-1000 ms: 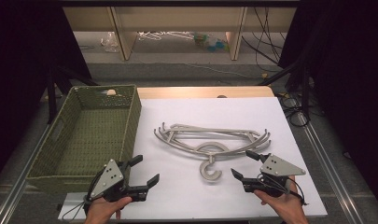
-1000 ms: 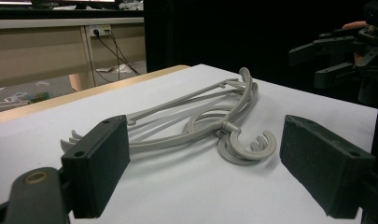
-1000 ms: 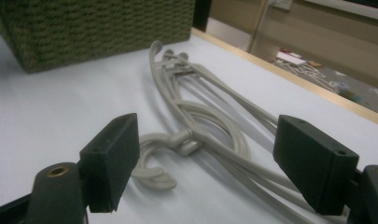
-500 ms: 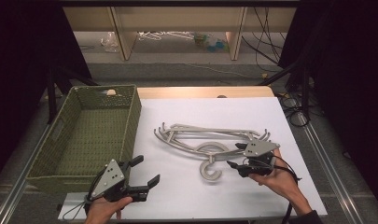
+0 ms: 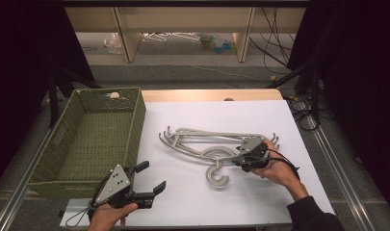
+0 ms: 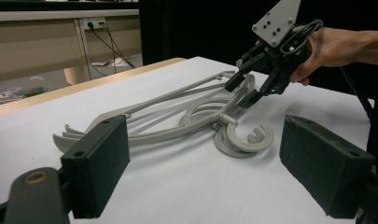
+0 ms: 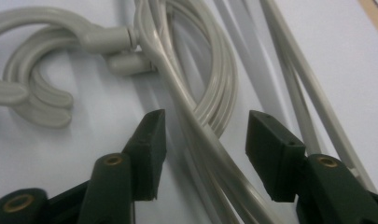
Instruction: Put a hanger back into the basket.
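A stack of grey plastic hangers (image 5: 202,143) lies mid-table on the white sheet, with the hooks (image 5: 216,178) pointing toward the front edge. My right gripper (image 5: 239,161) is down at the hangers' right side, just right of the hooks. It is open, and its jaws straddle the curved hanger arms (image 7: 210,93) without closing on them. The left gripper view shows the same right gripper (image 6: 241,92) tilted onto the hangers (image 6: 168,121). My left gripper (image 5: 152,176) hovers open near the front left, with nothing between its jaws.
A green woven basket (image 5: 135,120) stands along the left edge of the table, close beside my left gripper. The white sheet (image 5: 260,197) has bare room in front of and right of the hangers. Cables (image 5: 303,115) lie off the right side.
My right gripper has moved from near the front edge forward and left onto the hangers. The left gripper and the hangers have stayed in place.
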